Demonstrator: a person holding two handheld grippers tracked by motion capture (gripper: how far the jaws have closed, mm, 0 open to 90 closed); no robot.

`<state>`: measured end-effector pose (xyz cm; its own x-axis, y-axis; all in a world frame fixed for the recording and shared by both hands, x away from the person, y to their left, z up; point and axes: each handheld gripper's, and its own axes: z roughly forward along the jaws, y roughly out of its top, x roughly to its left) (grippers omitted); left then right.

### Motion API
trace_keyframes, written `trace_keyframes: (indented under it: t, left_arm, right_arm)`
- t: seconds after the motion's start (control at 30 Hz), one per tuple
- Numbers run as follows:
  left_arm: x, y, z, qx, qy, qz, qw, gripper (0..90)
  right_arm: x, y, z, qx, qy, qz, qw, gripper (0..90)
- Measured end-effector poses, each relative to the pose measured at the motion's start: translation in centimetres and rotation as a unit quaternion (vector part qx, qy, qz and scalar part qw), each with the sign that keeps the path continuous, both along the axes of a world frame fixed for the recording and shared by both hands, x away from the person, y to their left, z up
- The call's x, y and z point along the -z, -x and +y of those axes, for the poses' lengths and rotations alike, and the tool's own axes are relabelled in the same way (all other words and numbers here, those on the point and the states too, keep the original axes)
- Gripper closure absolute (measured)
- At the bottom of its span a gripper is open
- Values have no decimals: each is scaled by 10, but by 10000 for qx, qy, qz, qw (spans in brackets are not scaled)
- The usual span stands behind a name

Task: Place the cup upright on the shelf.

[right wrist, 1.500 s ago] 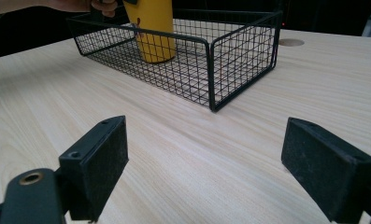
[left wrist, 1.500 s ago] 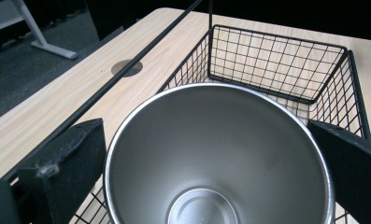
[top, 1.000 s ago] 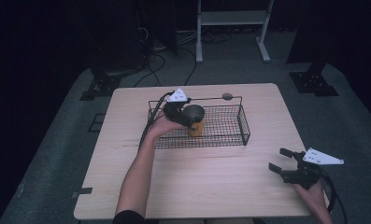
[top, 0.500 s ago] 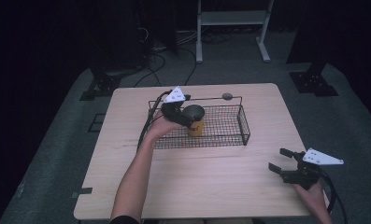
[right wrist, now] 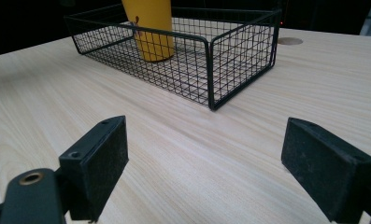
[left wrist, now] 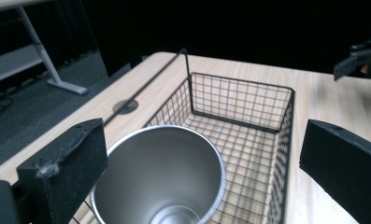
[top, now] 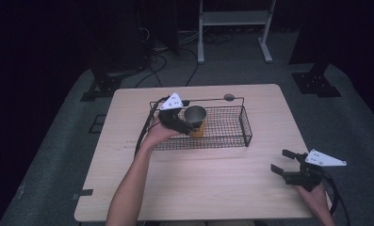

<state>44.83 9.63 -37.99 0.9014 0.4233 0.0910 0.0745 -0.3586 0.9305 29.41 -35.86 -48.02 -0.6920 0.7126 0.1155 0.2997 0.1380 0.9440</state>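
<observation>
A steel cup with a yellow outside (top: 195, 121) stands upright in the left part of a black wire basket (top: 231, 127) on a light wooden table (top: 199, 183). My left gripper (top: 185, 124) is over the basket's left end, open, its jaws wide apart on either side of the cup's rim. In the left gripper view the cup's mouth (left wrist: 160, 177) lies close to the left jaw, with the basket (left wrist: 248, 121) beyond it. My right gripper (top: 280, 161) is low over the table's front right, open and empty. The right gripper view shows the yellow cup (right wrist: 150, 28) inside the basket (right wrist: 239, 51), well ahead.
A round cable hole (top: 229, 97) sits in the table behind the basket. A thin handle rod (top: 208, 100) runs along the basket's back edge. Dark floor, cables and a white stand's legs (top: 234, 28) lie past the far edge.
My left gripper has drawn back slightly to the left from the cup. The cup, the basket and my right gripper have not moved.
</observation>
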Motion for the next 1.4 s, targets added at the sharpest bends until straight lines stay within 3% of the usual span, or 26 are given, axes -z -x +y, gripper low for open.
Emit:
trace_keyframes:
  t: [0.47,0.57,0.87,1.4]
  left_arm:
    - [-2,31,6,38,70,-181,9998,2]
    - [0,36,8,55,136,-102,9998,3]
    - [3,50,13,23,238,-198,9995,2]
    - [20,72,31,-57,375,-86,9992,2]
  right_arm:
    - [0,0,0,5,0,-2,10000,137]
    - [0,0,0,7,4,-1,10000,137]
    - [0,0,0,19,-5,2,10000,137]
    - [0,0,0,27,-7,7,10000,137]
